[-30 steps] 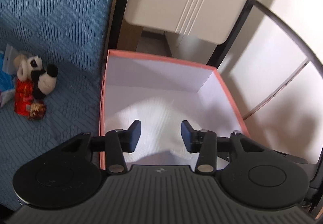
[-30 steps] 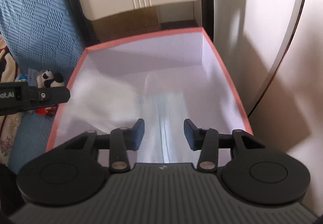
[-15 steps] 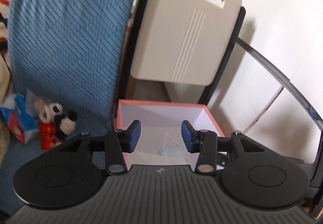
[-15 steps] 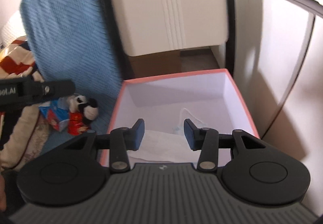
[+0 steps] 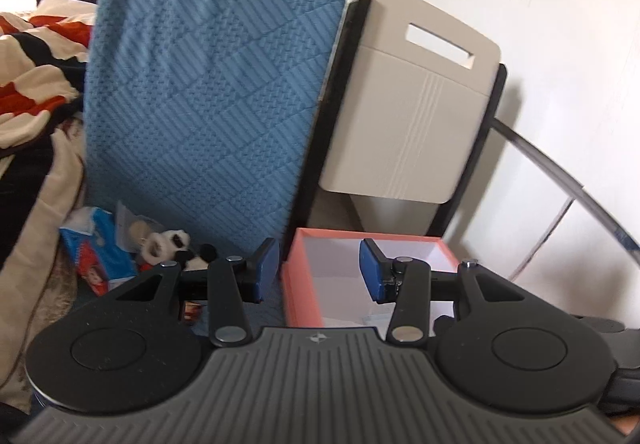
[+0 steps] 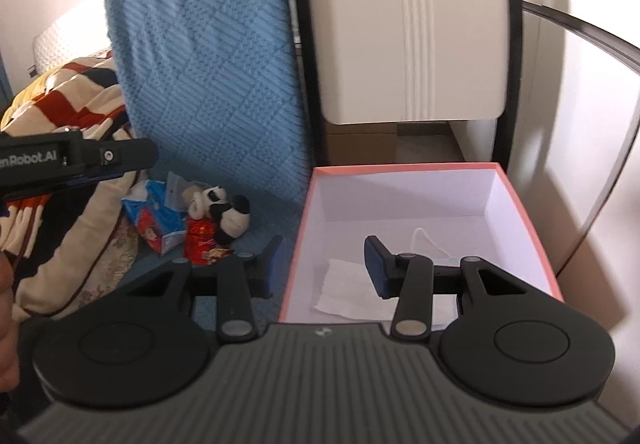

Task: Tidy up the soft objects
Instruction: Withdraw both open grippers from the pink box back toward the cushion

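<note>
Plush toy: a small black-and-white stuffed animal with a dark snout and round ears, lying on its side on the blue bedding, left of the box.
Packets beside it: a blue-and-white tissue pack touches the toy's left side; a shiny red wrapper lies just in front of it.
Box: a pink-rimmed cardboard box with plain white inner walls, open on top, standing just beside the blue cushion.
Box contents: a flat white sheet of tissue on the floor of the box and a pale blue face mask with a white ear loop, partly hidden behind the right finger.
Left gripper: jaws parted about halfway with nothing between the blue pads; it is tilted somewhat downward, its left finger over the bedding and its right finger over the box.
Right gripper: jaws likewise apart and empty, angled down, straddling the box's left wall.
Blue cushion: upright, knitted in a woven diamond pattern, rounded top corners.
Beige panel: smooth hard plastic with three ribbed lines and a slot handle, set in a black frame behind the box.
Blanket: soft cream cloth with red and dark patches, heaped at the left; its edges are blurred, so possibly more than one cloth.
</note>
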A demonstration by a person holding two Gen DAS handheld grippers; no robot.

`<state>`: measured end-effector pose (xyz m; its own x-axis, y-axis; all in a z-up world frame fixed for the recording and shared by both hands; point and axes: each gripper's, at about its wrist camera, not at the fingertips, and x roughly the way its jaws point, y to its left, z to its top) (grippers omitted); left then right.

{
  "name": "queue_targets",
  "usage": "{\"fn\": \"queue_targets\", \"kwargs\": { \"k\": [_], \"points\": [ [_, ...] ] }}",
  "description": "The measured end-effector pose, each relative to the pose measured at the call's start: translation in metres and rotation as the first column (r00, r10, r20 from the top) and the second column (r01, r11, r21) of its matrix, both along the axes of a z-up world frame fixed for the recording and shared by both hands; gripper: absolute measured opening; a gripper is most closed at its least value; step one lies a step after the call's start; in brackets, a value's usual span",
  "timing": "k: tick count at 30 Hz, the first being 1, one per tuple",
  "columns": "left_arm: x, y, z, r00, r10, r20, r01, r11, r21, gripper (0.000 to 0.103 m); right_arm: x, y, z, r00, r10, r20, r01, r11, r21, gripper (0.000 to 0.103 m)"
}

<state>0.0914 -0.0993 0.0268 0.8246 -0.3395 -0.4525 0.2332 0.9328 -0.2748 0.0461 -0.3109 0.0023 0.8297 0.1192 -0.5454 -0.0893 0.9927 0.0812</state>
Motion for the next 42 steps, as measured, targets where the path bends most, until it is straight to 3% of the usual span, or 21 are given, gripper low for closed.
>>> {"fn": "queue_targets", "kwargs": {
  "k": [5,14,21,32,42],
  "points": [
    [-0.007,0.024,-0.021,1.0,0.025,0.005,-0.025,1.0,0.015,0.051,-0.005,0.021,-0.018,0.999,0.035,0.019,-0.034,0.999,-0.01,0.046],
    [-0.013,0.05,-0.066,0.993,0.122,-0.003,-0.121,0.988,0.095,0.051,-0.007,0.06,-0.071,0.995,0.09,-0.037,-0.092,0.995,-0.039,0.046],
    [-0.014,0.064,-0.107,0.992,0.107,-0.061,-0.101,0.99,0.098,0.051,-0.005,0.08,-0.103,0.994,0.093,-0.063,-0.095,0.995,-0.022,0.046],
    [-0.023,0.075,-0.136,0.995,0.056,-0.086,-0.048,0.995,0.088,0.051,-0.011,0.106,-0.116,0.993,0.115,-0.026,-0.116,0.992,-0.054,0.046],
    [-0.022,0.086,-0.143,0.99,0.121,-0.074,-0.114,0.989,0.091,0.051,-0.009,0.098,-0.12,0.994,0.099,-0.033,-0.099,0.995,0.014,0.046]
  ]
}}
